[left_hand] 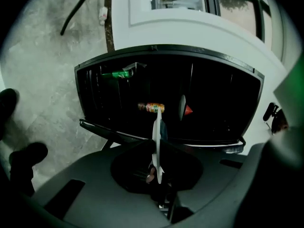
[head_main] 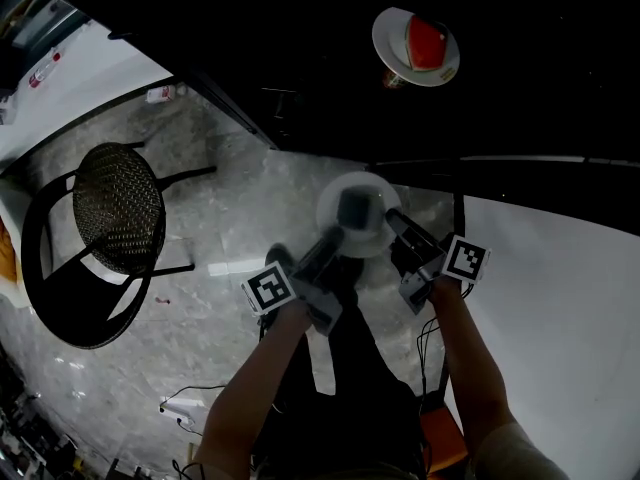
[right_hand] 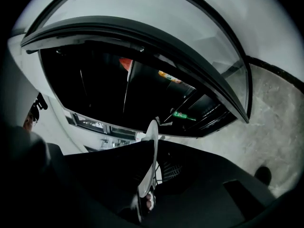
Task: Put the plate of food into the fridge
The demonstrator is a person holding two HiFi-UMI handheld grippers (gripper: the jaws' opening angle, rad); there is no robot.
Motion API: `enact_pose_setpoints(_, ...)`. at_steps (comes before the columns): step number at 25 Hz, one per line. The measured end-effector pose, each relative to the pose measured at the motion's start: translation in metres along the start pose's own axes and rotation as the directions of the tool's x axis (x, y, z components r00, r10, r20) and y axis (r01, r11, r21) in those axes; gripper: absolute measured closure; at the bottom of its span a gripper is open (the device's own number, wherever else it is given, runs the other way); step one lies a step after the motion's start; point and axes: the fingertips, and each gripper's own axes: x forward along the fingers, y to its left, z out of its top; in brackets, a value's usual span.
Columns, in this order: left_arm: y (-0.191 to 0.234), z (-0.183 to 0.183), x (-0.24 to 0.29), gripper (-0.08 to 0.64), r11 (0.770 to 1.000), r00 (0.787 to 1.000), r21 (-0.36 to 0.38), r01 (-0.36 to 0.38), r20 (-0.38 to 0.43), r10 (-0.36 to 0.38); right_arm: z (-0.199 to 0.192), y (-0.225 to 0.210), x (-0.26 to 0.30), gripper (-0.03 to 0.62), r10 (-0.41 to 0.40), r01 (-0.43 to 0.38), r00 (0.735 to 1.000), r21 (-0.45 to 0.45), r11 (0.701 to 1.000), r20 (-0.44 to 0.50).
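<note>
Left gripper view looks along my left gripper (left_hand: 159, 144), and its jaws are pinched on the rim of a white plate (left_hand: 156, 127), which stands edge-on between them and runs straight out past the tips. Right gripper view gives the same from the other side: my right gripper (right_hand: 153, 148) is clamped on the plate (right_hand: 151, 132), again seen as a thin white edge rising between the jaws.

From the head view, the left gripper (head_main: 343, 232) and the right gripper (head_main: 390, 218) meet at the plate (head_main: 345, 186) from opposite sides, so it hangs between the two sets of tips, in the air above the floor (head_main: 230, 218). Something dark lies on it; I cannot make out what.

Ahead of both tools the fridge (left_hand: 213, 94) stands open, its inside dark, and the plate I hold is outside it, short of its front edge. Deeper in, beyond my tips, a second plate (head_main: 415, 46) carries a red wedge (head_main: 425, 40). Next to that plate in the left gripper view lies a bottle (left_hand: 152, 108), and further off to that gripper's left, a green bottle (left_hand: 118, 73).

Out past my left gripper, well apart from it, a black chair (head_main: 115, 228) stands on the floor. On the outer side of my right gripper is a broad white panel (head_main: 560, 298).
</note>
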Motion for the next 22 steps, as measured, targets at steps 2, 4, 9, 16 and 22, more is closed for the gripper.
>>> enact_pose_setpoints(2, 0.005, 0.0, 0.0, 0.532, 1.0, 1.0, 0.01, 0.007, 0.027, -0.008, -0.002, -0.008, 0.005, 0.561, 0.0, 0.0, 1.0, 0.003, 1.0, -0.011)
enact_pose_setpoints(4, 0.012, 0.001, 0.0, 0.532, 0.999, 0.999, 0.044, -0.005, 0.044, 0.003, -0.004, -0.013, 0.01, 0.56, 0.01, -0.01, 1.0, -0.017, 1.0, -0.025)
enact_pose_setpoints(9, 0.034, 0.005, -0.001, 0.532, 0.999, 0.997, 0.046, -0.024, 0.068, 0.02, -0.009, -0.029, 0.021, 0.56, 0.002, -0.004, 0.998, -0.036, 0.999, -0.058)
enact_pose_setpoints(16, 0.068, 0.031, 0.004, 0.532, 0.997, 0.996, 0.051, -0.05, 0.082, 0.045, -0.012, -0.043, 0.051, 0.56, -0.007, 0.002, 0.998, -0.079, 0.997, -0.065)
enact_pose_setpoints(22, 0.07, 0.046, 0.019, 0.532, 0.998, 0.993, 0.057, -0.04, 0.115, 0.033, 0.003, -0.051, 0.064, 0.56, -0.028, 0.026, 0.999, -0.068, 0.997, -0.027)
